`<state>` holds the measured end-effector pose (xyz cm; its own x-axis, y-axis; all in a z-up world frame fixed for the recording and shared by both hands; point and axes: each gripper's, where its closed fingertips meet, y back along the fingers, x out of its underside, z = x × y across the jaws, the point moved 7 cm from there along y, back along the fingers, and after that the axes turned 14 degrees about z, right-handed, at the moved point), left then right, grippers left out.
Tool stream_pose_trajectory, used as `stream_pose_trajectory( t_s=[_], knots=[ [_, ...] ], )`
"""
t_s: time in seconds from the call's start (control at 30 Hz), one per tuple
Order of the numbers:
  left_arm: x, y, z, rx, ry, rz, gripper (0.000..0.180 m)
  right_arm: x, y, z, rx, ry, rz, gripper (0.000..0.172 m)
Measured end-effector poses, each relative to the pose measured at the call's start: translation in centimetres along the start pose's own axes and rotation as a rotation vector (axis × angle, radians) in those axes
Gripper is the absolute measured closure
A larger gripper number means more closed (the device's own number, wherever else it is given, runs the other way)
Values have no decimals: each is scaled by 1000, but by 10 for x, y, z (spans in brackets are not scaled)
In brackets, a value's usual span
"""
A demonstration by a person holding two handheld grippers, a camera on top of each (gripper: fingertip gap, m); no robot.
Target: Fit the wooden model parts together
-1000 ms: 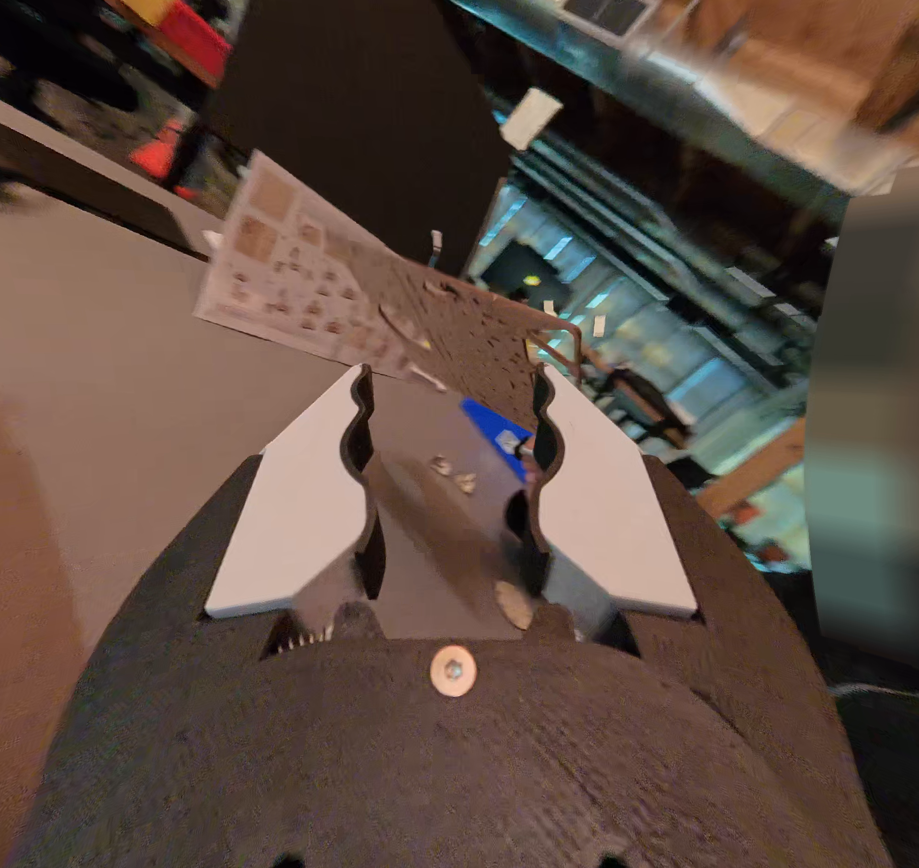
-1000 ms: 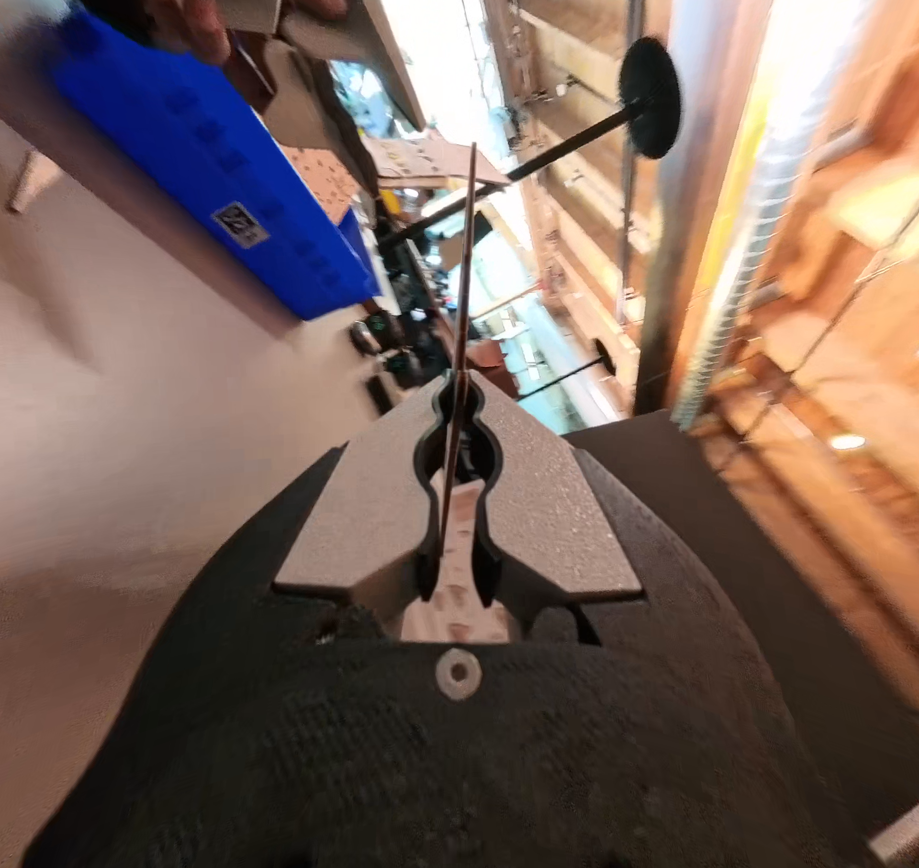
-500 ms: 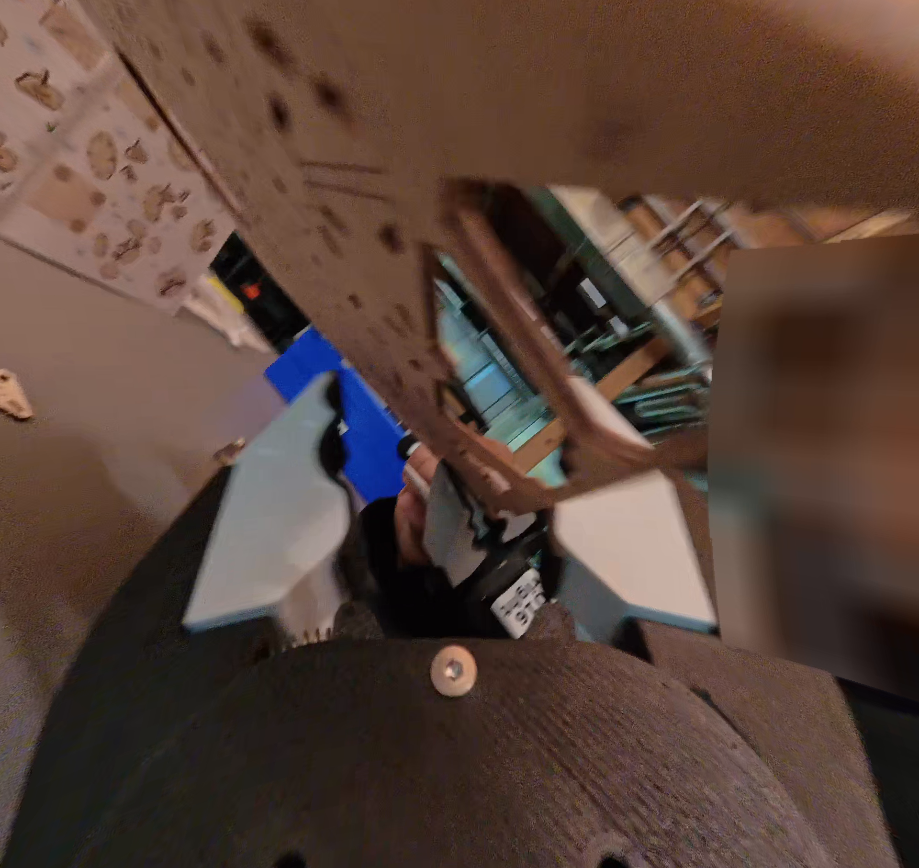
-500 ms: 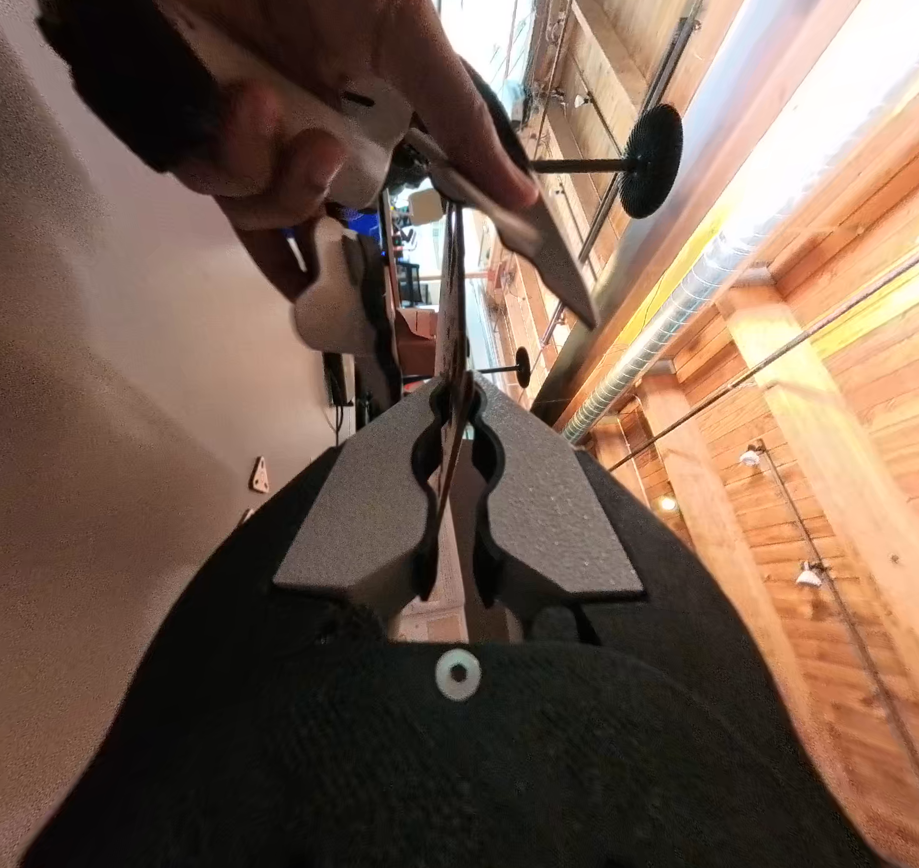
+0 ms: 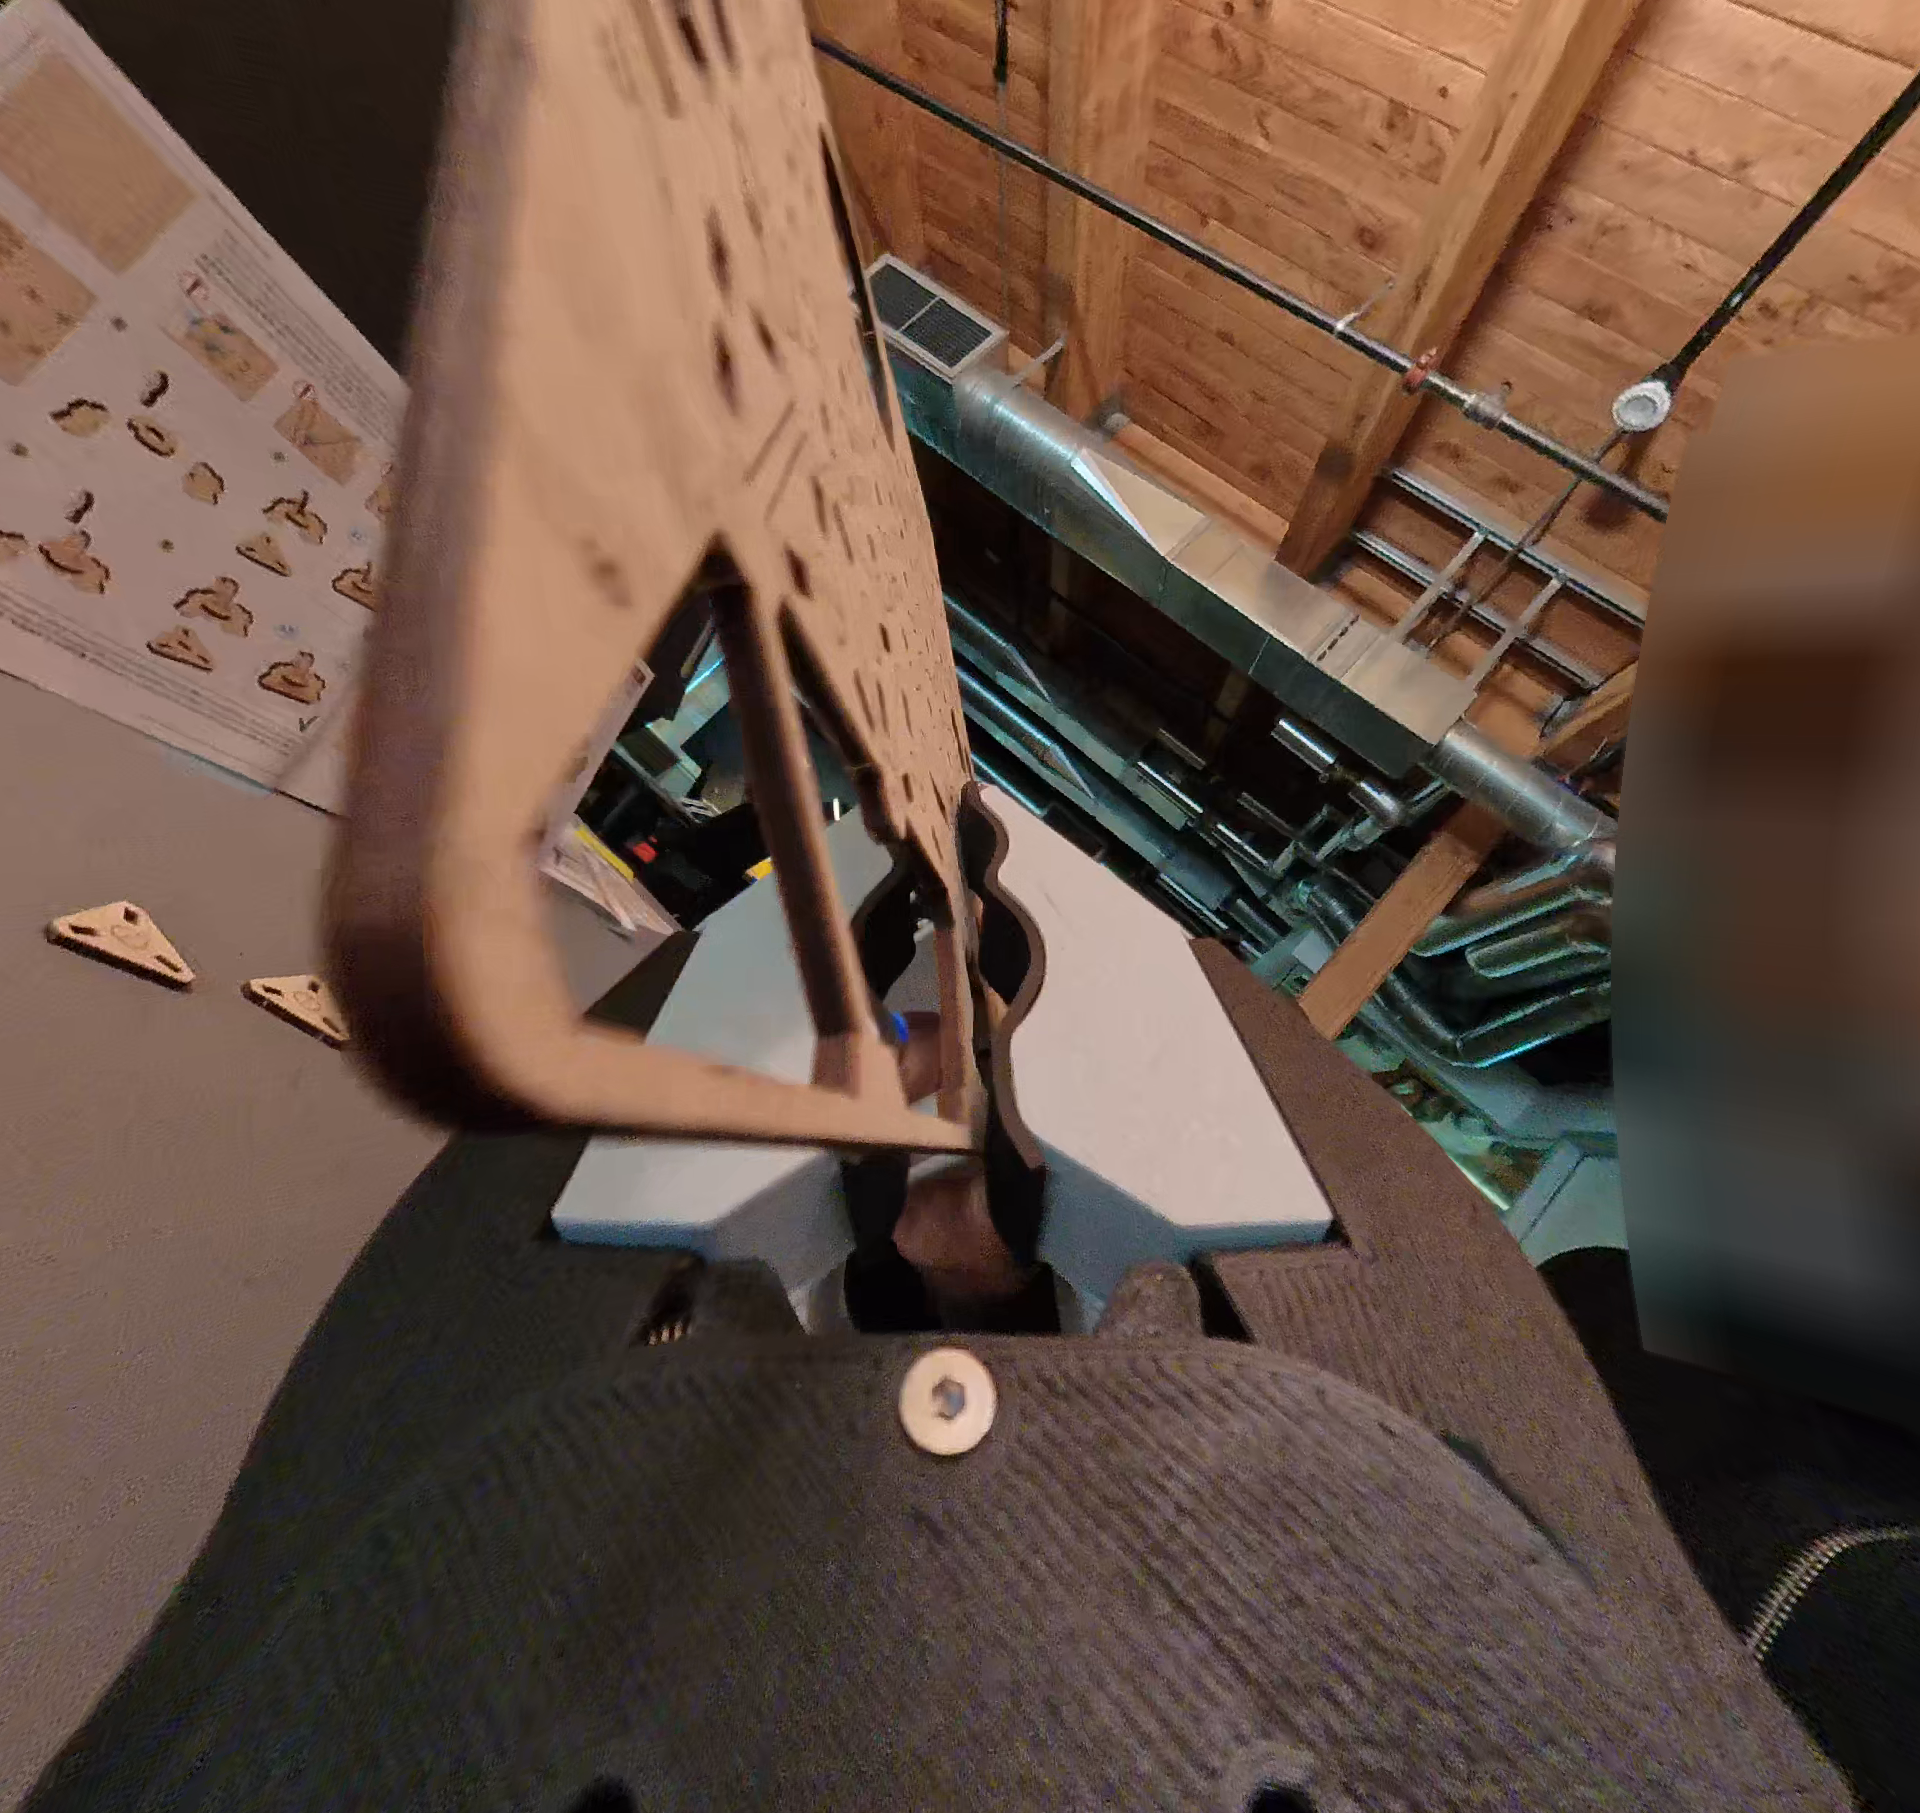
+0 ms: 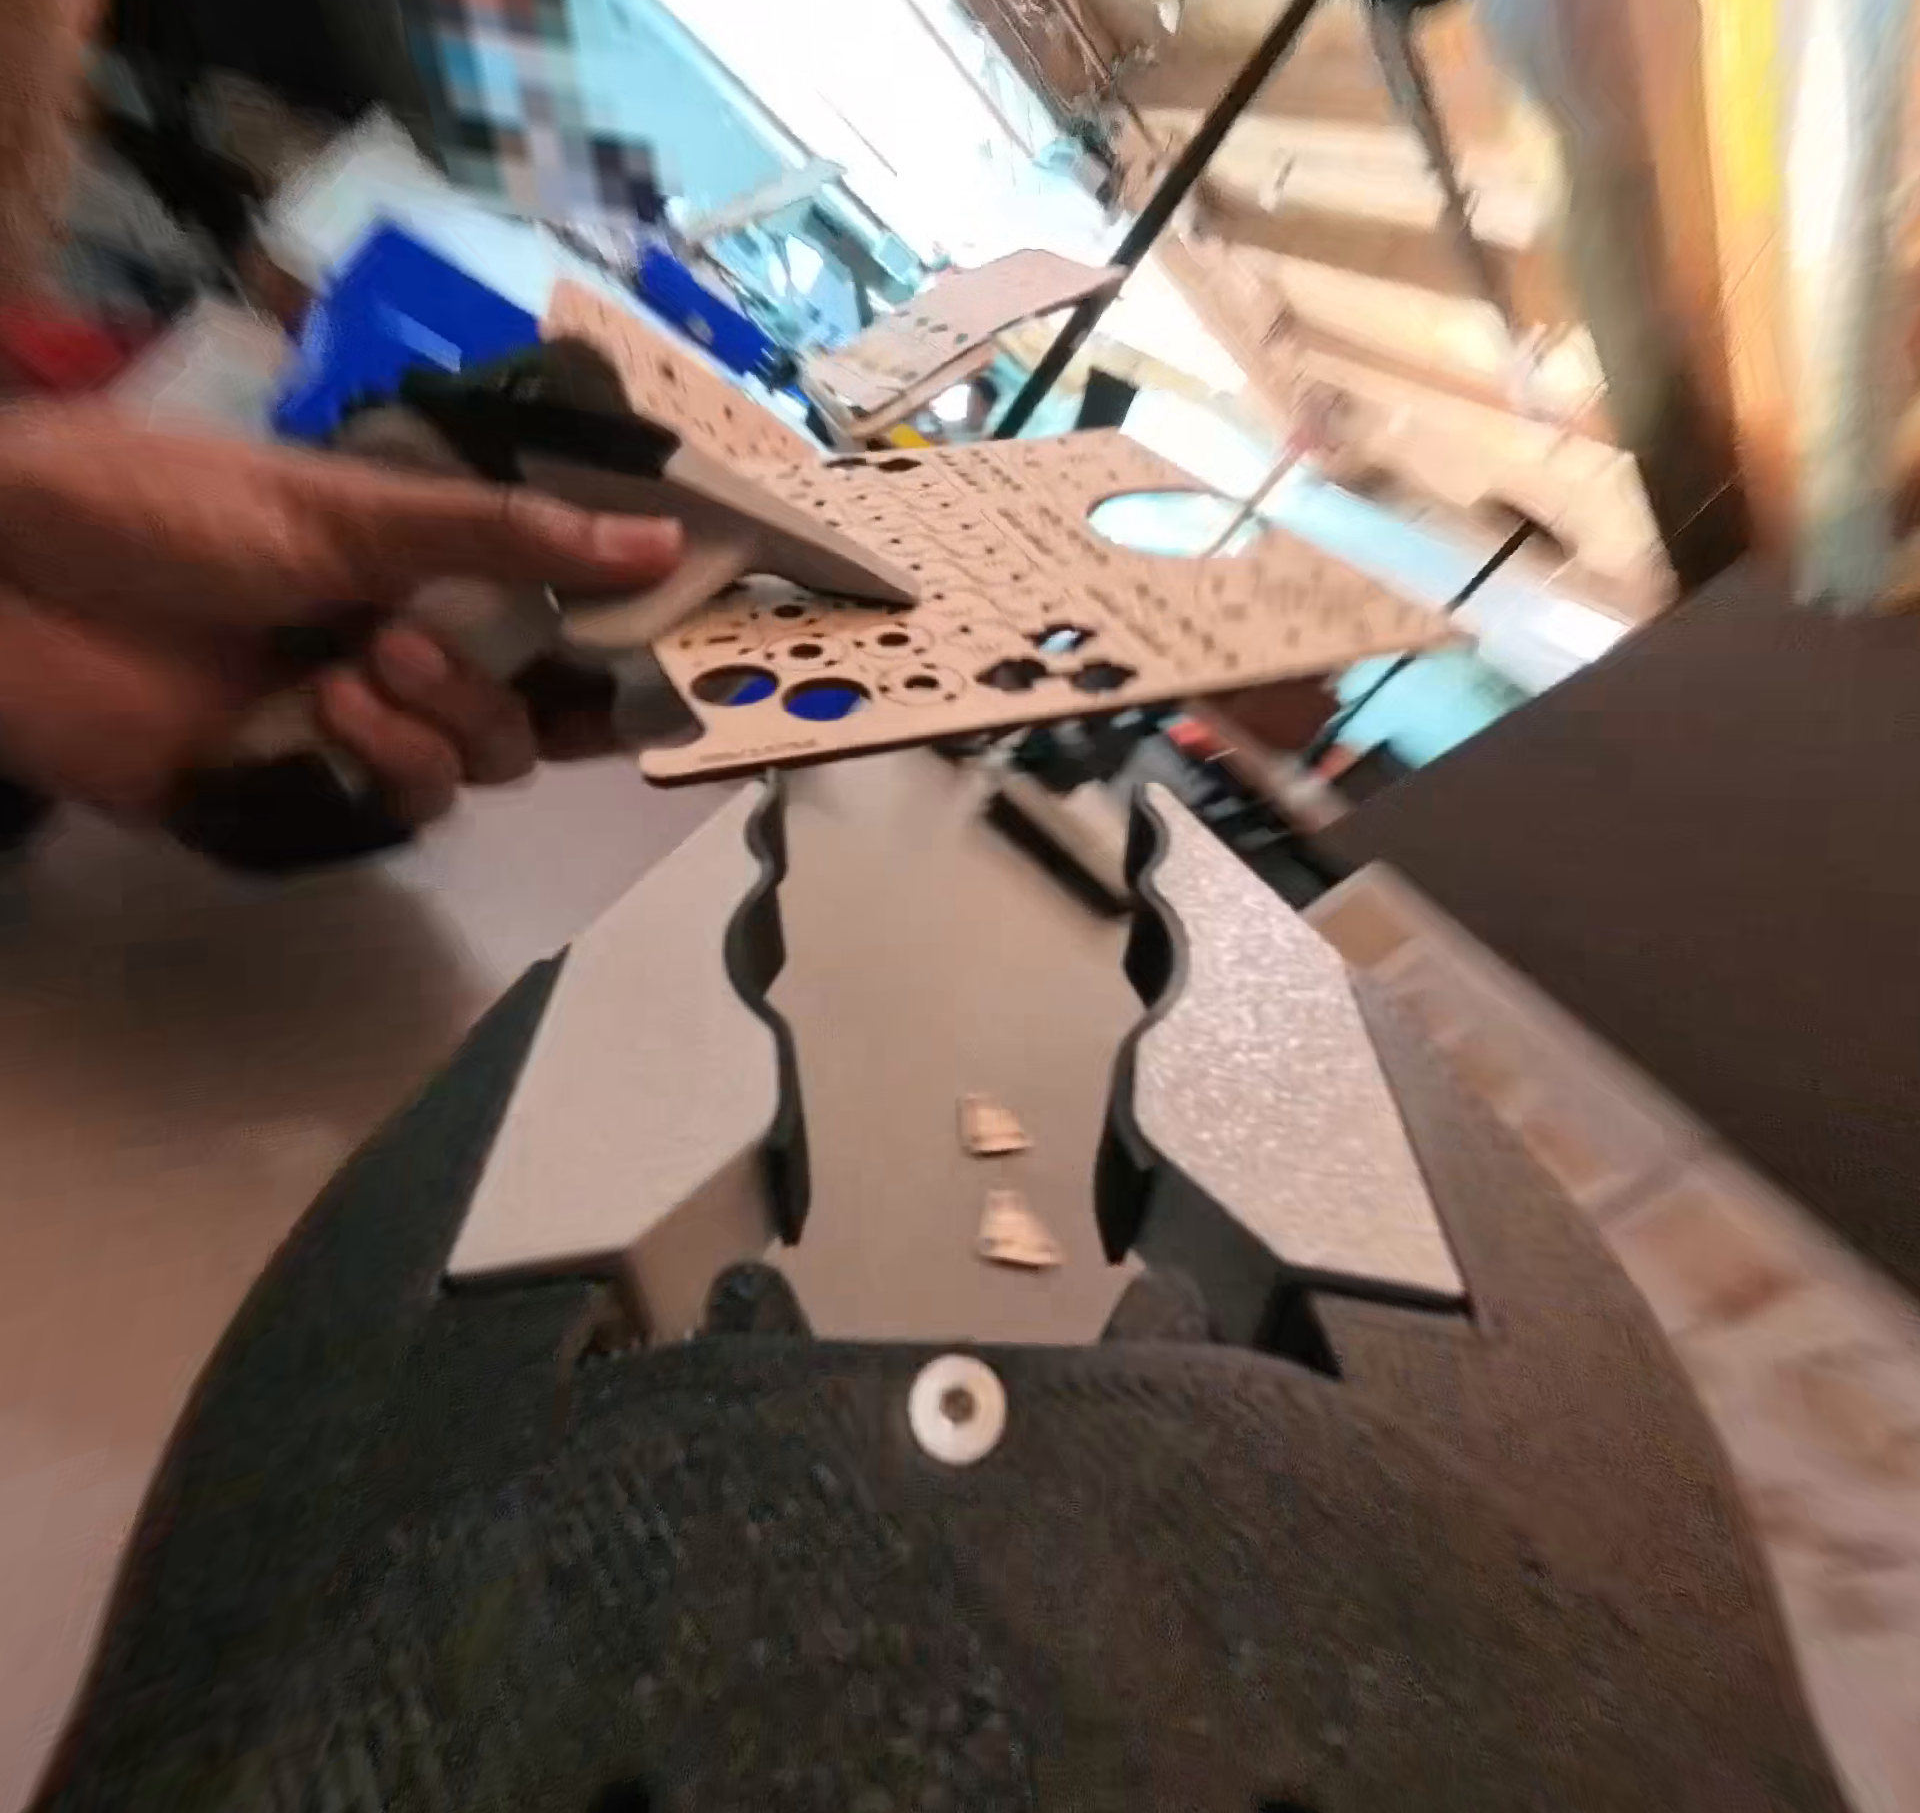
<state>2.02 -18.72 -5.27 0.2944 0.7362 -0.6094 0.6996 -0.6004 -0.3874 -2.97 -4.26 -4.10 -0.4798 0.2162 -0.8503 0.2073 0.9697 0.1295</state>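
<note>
My left gripper [image 5: 951,890] is shut on the edge of a thin laser-cut wooden sheet [image 5: 623,392] full of small cut-outs and one big triangular hole; the sheet stands up in front of the left wrist view. In the right wrist view the same sheet [image 6: 1039,610] hangs flat in the air, pinched by the other gripper's fingers [image 6: 790,558], which a hand [image 6: 312,600] holds. My right gripper [image 6: 951,807] is open and empty just below the sheet's near edge. Two small wooden pieces [image 6: 1003,1181] lie on the table between its fingers.
A grey table [image 5: 156,1140] carries a printed instruction sheet [image 5: 177,475] and two small wooden triangles [image 5: 125,937]. A blue bin [image 6: 405,329] stands at the back in the right wrist view. A wooden ceiling with pipes and ducts [image 5: 1247,558] fills the background. My right fingertips sit around 6 centimetres from my left ones.
The sheet passed from my right gripper to my left. The right gripper, shut on its edge earlier, has opened and drawn back; the left, open earlier, has closed on the sheet.
</note>
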Motion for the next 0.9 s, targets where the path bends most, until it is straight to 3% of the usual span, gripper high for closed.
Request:
stream_pose_trajectory(
  t_s=[0.1, 0.13, 0.3, 0.47, 0.53, 0.63, 0.9],
  knots=[
    [-1, -1, -6, -26, -56, 9, 180, 12, -7, -11, -221, -385, 20, 94],
    [-2, -1, -8, -43, -82, 15, 180, 17, -9, -14, -273, -486, 16, 96],
    [2, -4, -7, -115, -181, 93, 180, 22, -6, -29, -459, -841, -90, 95],
    [21, -19, 1, -122, -186, 192, 180, 24, -6, -31, -495, -869, -90, 111],
    [25, -22, 4, -101, -170, 200, 180, 24, -5, -30, -503, -845, -95, 138],
    [27, -23, 6, -64, -154, 205, 180, 28, -4, -33, -505, -857, -82, 160],
    [26, -22, 4, -9, -147, 175, 180, 29, -4, -35, -702, -988, -132, 171]
  ],
)
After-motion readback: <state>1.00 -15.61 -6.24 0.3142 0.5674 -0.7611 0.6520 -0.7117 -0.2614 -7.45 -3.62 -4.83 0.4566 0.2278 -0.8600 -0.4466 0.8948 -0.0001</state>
